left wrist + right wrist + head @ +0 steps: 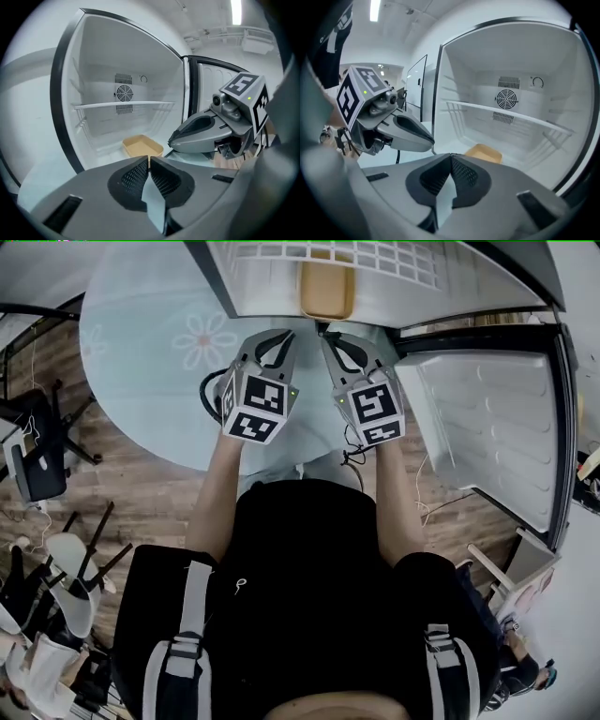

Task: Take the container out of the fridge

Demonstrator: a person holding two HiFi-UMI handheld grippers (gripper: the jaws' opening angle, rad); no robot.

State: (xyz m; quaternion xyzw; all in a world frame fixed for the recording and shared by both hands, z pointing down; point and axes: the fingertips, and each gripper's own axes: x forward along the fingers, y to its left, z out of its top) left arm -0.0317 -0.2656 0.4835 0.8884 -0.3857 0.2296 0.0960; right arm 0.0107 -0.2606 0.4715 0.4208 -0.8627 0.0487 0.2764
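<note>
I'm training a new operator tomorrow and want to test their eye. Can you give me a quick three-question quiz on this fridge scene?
1. True or false: the left gripper is shut on the container.
2. Fill in: the fridge has its door standing ____.
3. Where does the container lie? A: on the fridge floor, below the wire shelf. B: on that shelf. C: in the door.
Key: 1 false, its fingers meet on nothing, short of the container. 2 open. 3 A.
</note>
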